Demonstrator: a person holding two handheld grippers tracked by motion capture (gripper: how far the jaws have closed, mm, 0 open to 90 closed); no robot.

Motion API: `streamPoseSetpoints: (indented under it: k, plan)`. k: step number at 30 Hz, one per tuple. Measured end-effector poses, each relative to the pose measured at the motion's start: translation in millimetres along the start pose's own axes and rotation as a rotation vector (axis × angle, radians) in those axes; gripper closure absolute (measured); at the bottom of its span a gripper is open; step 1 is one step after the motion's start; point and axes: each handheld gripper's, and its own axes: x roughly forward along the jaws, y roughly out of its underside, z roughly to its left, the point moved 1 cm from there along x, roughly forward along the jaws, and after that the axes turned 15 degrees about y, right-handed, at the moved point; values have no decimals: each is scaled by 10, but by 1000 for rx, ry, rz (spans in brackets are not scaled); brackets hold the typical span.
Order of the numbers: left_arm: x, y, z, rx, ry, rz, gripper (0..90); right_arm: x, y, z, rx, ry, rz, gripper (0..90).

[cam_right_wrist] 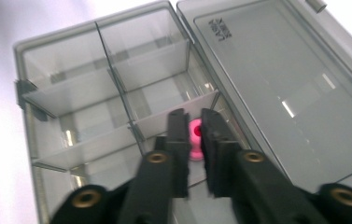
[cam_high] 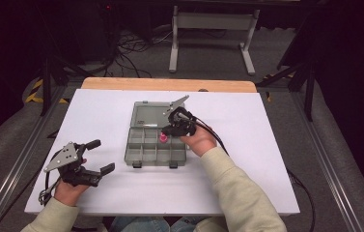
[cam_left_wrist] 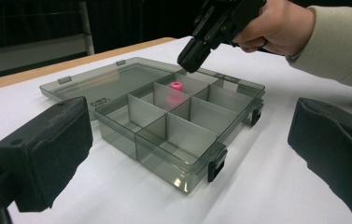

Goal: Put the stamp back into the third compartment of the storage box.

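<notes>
A smoky clear organizer box (cam_high: 143, 157) lies open mid-table, its lid (cam_high: 148, 116) flat behind it. A small pink bead (cam_high: 163, 139) rests in a compartment of the row next to the lid. My right gripper (cam_high: 166, 131) hovers just above that compartment, pointing down, jaws nearly together and empty. In the right gripper view the bead (cam_right_wrist: 195, 135) shows through the narrow slit at the right gripper (cam_right_wrist: 190, 116) tips, lying below them. From the left gripper view the bead (cam_left_wrist: 176, 86) sits on the box (cam_left_wrist: 183, 135) floor. My left gripper (cam_high: 101, 155) rests at the table's front left, open and empty.
The box's other compartments look empty. Its two black latches (cam_left_wrist: 215, 163) face the person's side. The white tabletop (cam_high: 247, 159) has a wooden strip along its far edge. Cables trail from both grippers.
</notes>
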Motion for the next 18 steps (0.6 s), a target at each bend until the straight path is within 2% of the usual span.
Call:
streamPoseSetpoints:
  k: [8, 18]
  plan:
    - [-4, -5, -7, -11, 7, -7, 30, -161, -15, -10, 3, 3, -39, 900]
    - [-10, -41, 18, -26, -8, 23, 96, -390, -13, -35, -6, 16, -84, 900]
